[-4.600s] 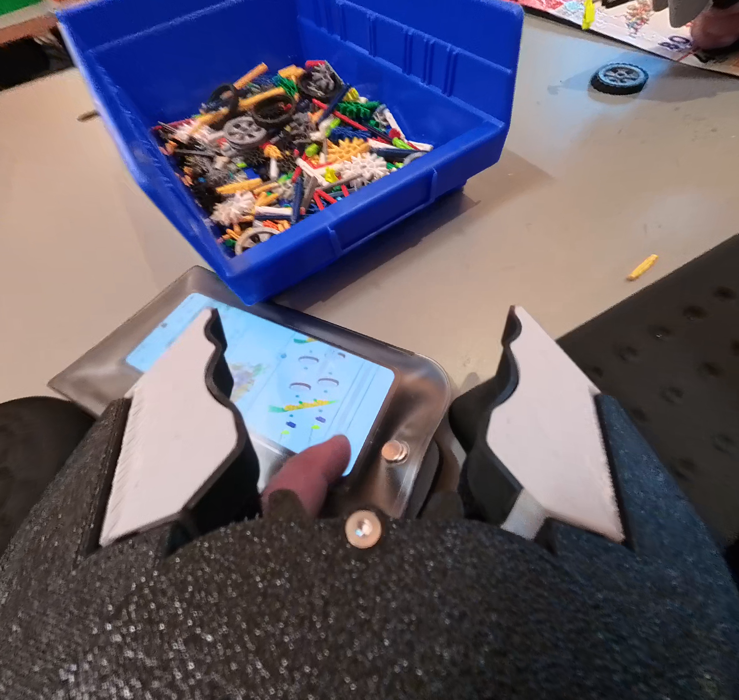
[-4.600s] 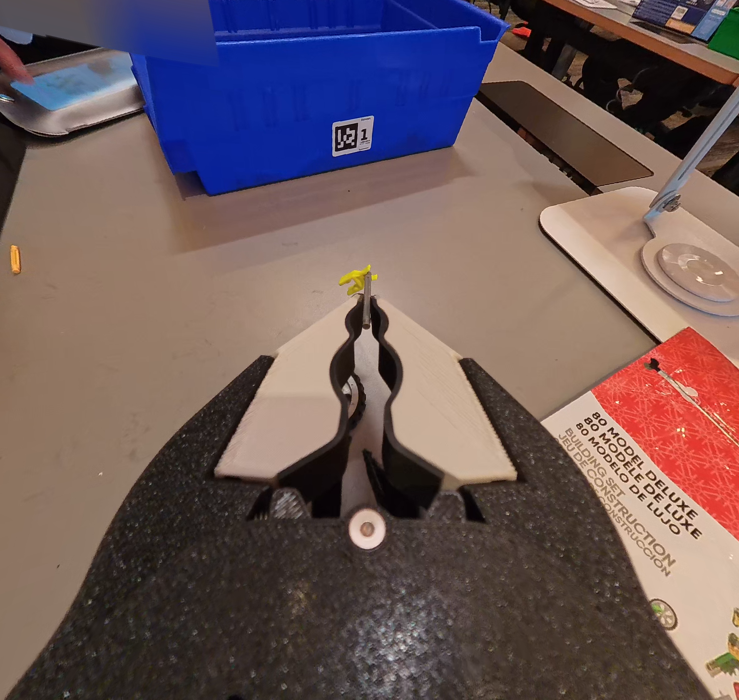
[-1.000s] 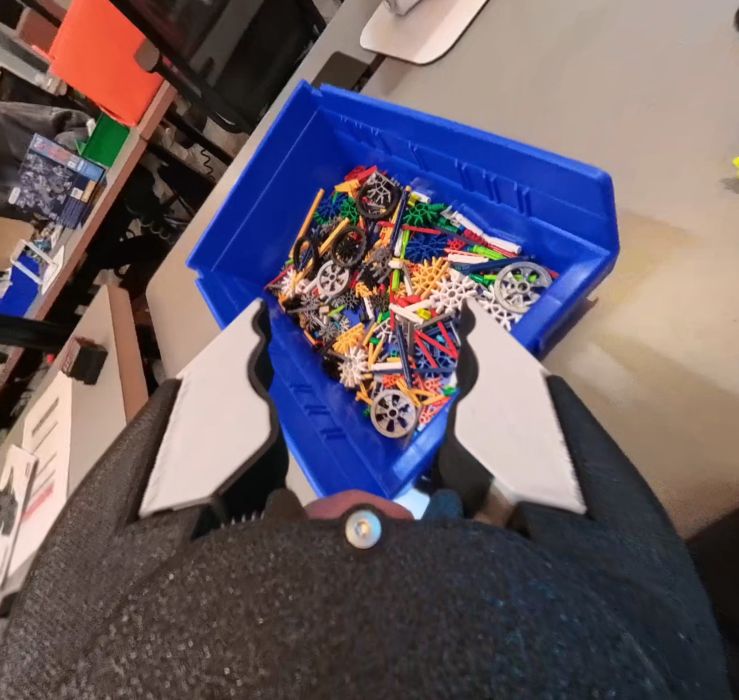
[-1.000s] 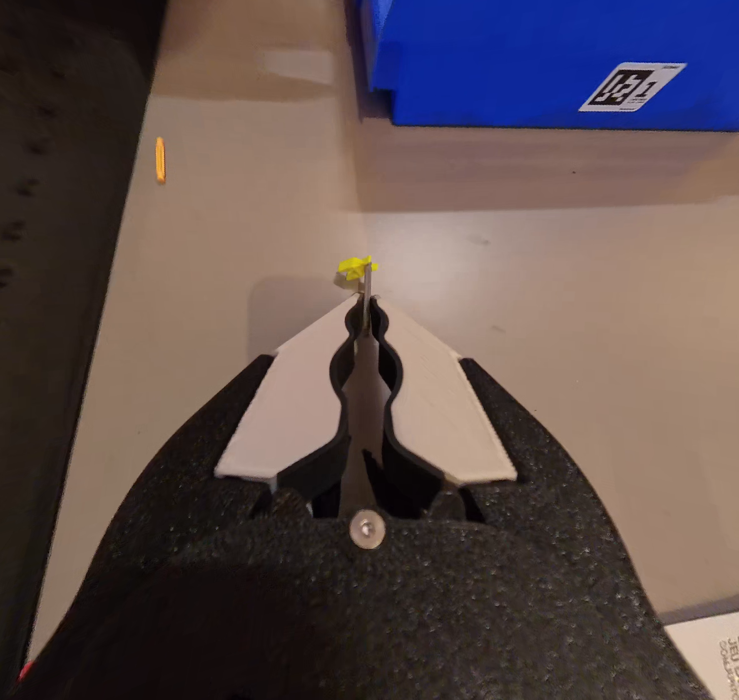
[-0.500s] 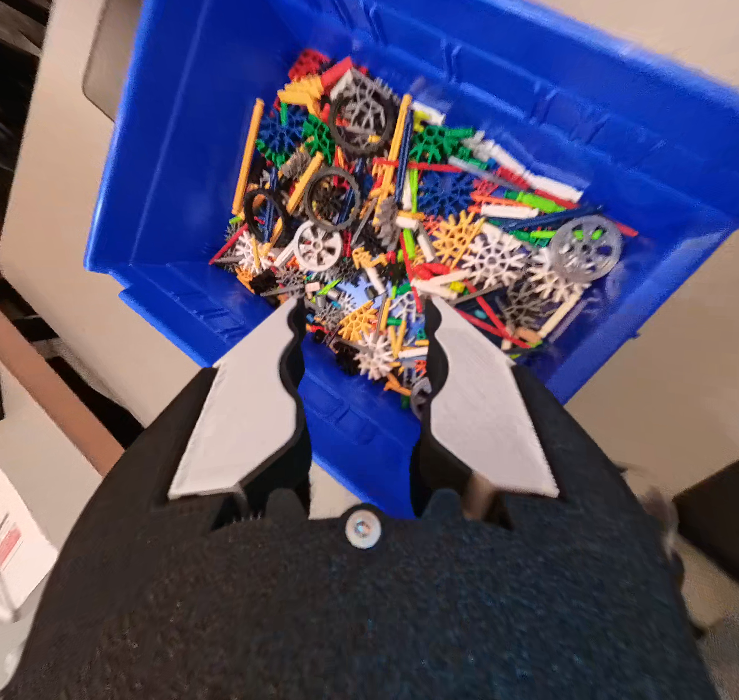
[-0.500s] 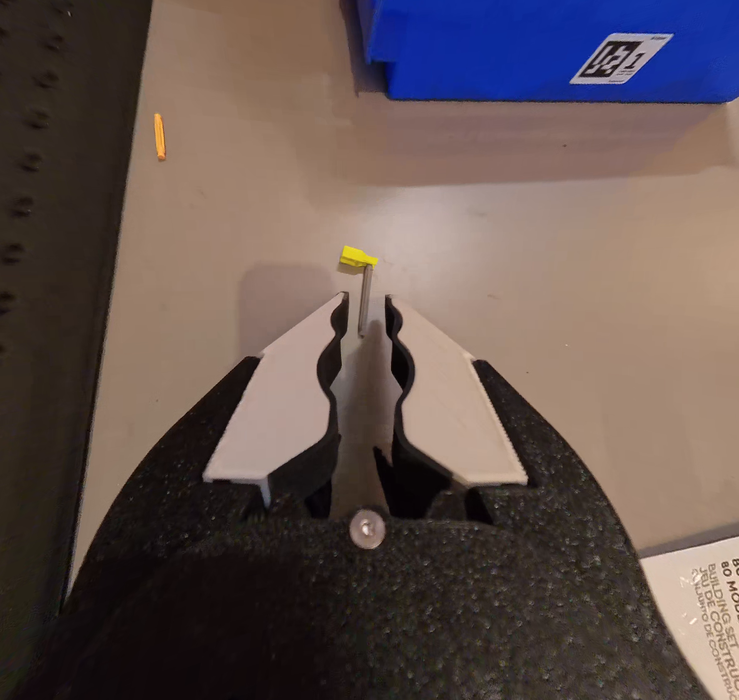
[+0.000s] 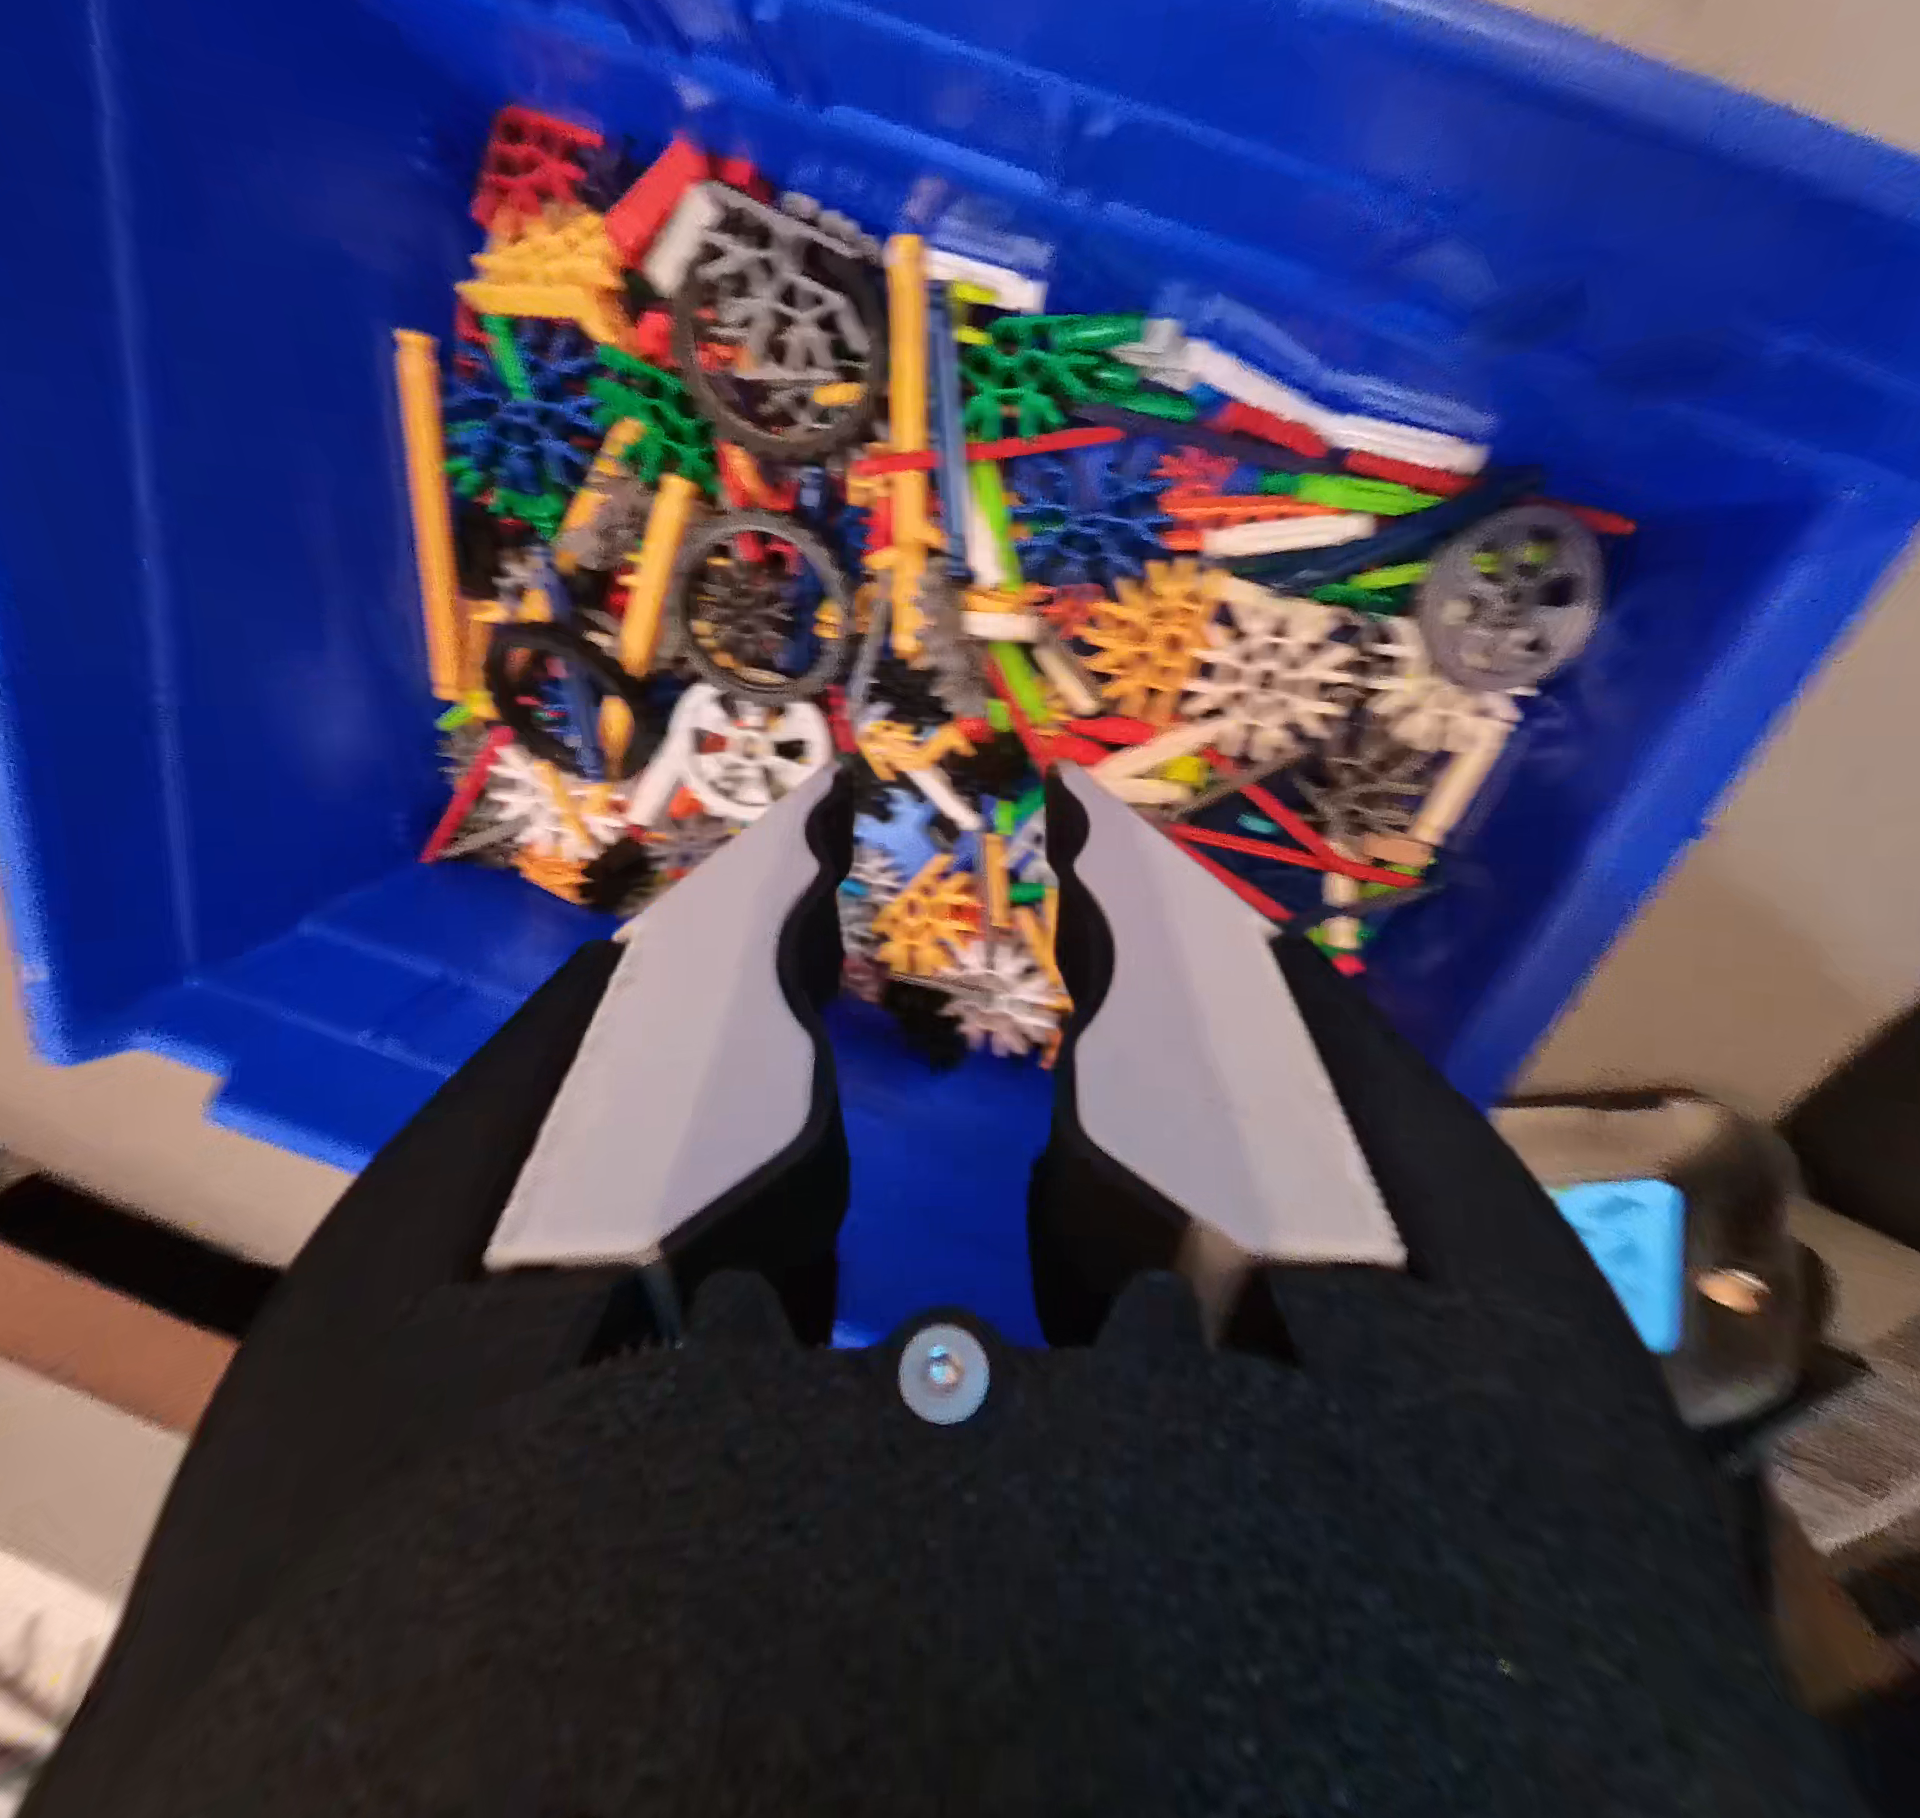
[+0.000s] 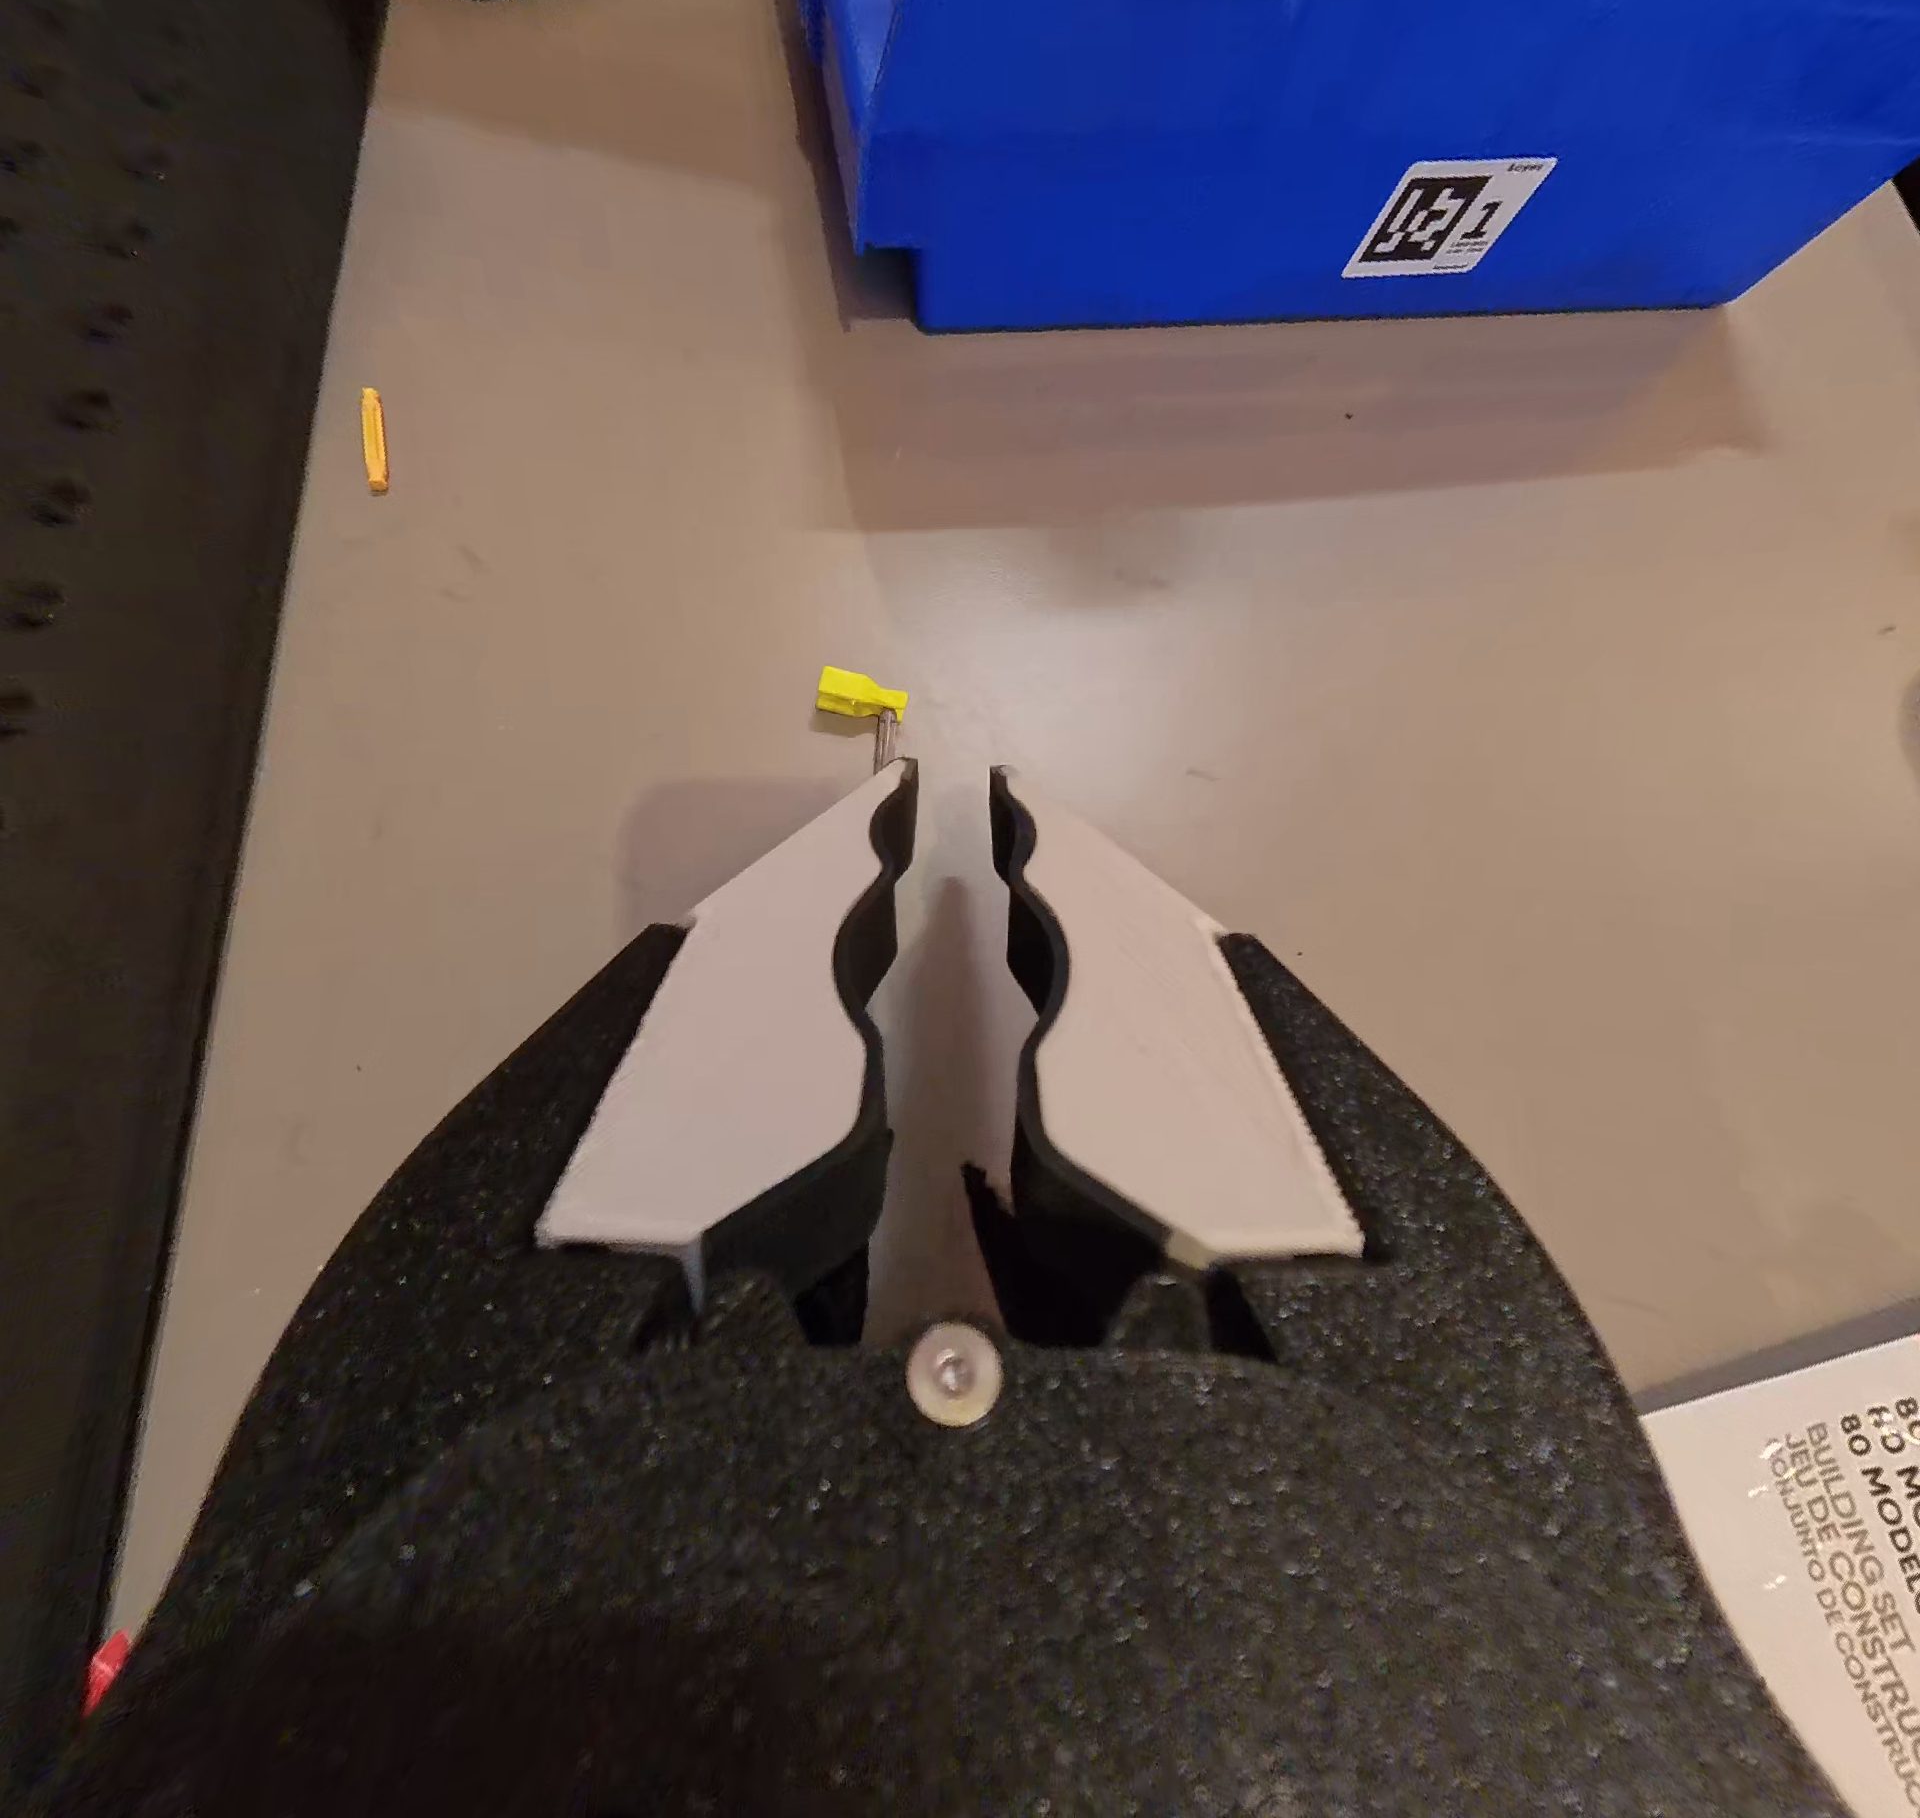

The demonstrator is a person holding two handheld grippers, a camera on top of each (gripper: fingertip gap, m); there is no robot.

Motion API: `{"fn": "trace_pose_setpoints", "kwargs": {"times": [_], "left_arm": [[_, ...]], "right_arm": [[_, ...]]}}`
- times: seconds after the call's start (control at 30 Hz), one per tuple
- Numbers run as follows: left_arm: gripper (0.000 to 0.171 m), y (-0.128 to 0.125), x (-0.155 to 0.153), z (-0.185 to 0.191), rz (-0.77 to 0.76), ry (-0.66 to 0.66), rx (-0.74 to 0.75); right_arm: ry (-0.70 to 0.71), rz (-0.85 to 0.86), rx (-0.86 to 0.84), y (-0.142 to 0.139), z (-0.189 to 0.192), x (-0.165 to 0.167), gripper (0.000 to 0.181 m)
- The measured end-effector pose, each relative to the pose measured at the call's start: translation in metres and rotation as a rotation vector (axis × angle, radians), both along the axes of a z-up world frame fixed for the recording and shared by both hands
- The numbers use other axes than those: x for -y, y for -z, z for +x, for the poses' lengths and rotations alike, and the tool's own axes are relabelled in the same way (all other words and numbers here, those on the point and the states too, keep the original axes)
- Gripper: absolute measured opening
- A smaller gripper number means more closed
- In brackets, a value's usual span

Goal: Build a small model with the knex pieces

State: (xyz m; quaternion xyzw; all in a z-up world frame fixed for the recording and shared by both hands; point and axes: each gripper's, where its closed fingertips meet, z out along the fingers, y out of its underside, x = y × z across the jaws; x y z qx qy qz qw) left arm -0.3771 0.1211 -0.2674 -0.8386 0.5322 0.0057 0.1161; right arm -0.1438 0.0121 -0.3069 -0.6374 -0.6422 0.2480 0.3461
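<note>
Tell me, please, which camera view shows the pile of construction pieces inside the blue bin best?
The left wrist view: it looks down into the blue bin at the construction pieces, though blurred. The right wrist view shows only the bin's outer wall.

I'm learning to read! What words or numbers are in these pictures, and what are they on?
I won't copy writing out, but here is where it sits:
White sticker on the blue bin's outer wall: a black square code and some print.
White printed sheet at the lower right of the right wrist view: several lines of dark print, cut off by the edge.
Left wrist view: blurred, no writing shows.
</note>
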Motion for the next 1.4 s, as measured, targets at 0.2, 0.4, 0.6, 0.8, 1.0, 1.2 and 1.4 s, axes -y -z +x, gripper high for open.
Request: {"fn": "trace_pose_setpoints", "kwargs": {"times": [0.2,0.4,0.6,0.8,1.0,1.2,1.4], "left_arm": [[0.032,-0.003,-0.056,0.000,0.119,0.060,0.011],[0.023,0.027,-0.073,-0.015,0.064,0.161,-0.176],[0.013,0.034,-0.079,-0.020,0.024,0.181,-0.163],[0.009,0.042,-0.065,-0.033,-0.103,0.167,-0.211],[0.000,0.048,-0.064,-0.030,-0.075,0.224,-0.220],[0.015,0.040,-0.072,-0.021,0.029,0.220,-0.156],[0.032,0.037,-0.083,-0.026,0.091,0.227,-0.189]], "right_arm": [[0.010,-0.005,-0.017,0.000,0.001,-0.004,0.013],[0.010,-0.010,-0.029,0.000,0.002,-0.006,0.012],[0.008,-0.015,-0.039,-0.002,0.003,-0.006,0.012],[0.004,-0.011,-0.043,-0.004,0.002,-0.004,0.012],[0.004,-0.008,-0.050,-0.006,0.002,-0.005,0.012],[0.005,-0.002,-0.060,-0.009,0.003,-0.005,0.011],[0.001,-0.003,-0.056,-0.009,0.003,-0.004,0.011]]}}
